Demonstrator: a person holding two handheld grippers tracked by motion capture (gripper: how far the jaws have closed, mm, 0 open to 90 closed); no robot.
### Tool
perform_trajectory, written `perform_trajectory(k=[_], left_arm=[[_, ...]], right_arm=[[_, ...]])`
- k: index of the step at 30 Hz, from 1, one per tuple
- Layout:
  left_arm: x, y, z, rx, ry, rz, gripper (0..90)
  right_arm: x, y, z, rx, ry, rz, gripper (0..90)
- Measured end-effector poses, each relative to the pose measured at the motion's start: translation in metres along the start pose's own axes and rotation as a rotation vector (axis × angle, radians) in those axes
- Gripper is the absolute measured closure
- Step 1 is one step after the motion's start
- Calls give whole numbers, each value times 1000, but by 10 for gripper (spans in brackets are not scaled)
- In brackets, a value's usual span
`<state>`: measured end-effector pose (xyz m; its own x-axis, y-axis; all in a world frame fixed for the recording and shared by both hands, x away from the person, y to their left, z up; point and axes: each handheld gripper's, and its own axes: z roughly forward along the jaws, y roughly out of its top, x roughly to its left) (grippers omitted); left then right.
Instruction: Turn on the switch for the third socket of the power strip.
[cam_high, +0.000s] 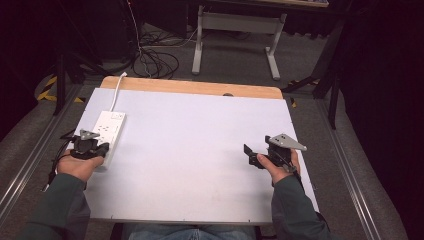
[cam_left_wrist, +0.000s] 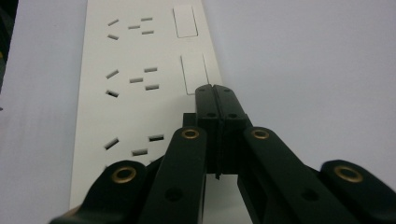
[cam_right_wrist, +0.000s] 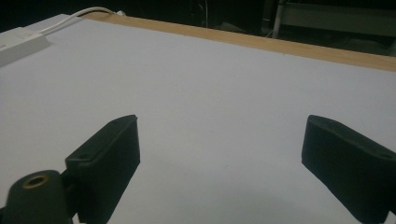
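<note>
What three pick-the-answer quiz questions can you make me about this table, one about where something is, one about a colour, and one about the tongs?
1. Where is the power strip?
A. the table's left side
B. the table's right side
C. on the floor

2. What colour is the strip's cord?
A. red
B. white
C. green

3. How are the left tongs?
A. wide open
B. holding a ball
C. shut, holding nothing

Answers:
1. A, since the high view shows it on the left of the table, by the left hand.
2. B, since a white cord runs from the strip's far end over the table's edge.
3. C, since the left gripper view shows the jaws pressed together with nothing between them, over the strip; the right tongs gape open.
</note>
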<state>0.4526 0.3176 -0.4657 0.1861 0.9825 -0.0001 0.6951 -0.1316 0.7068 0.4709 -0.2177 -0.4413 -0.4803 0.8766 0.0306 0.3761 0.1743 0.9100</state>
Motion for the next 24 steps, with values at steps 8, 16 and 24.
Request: perform_trajectory(k=[8, 16, 24], left_arm=[[0, -1, 0, -6, -4, 13, 900], [0, -1, 0, -6, -5, 14, 900], [1, -1, -1, -11, -26, -7, 900]], right_arm=[[2, 0, 0, 4, -3, -4, 119], [1, 0, 1, 3, -1, -3, 119], [2, 0, 3, 7, 4, -3, 120]])
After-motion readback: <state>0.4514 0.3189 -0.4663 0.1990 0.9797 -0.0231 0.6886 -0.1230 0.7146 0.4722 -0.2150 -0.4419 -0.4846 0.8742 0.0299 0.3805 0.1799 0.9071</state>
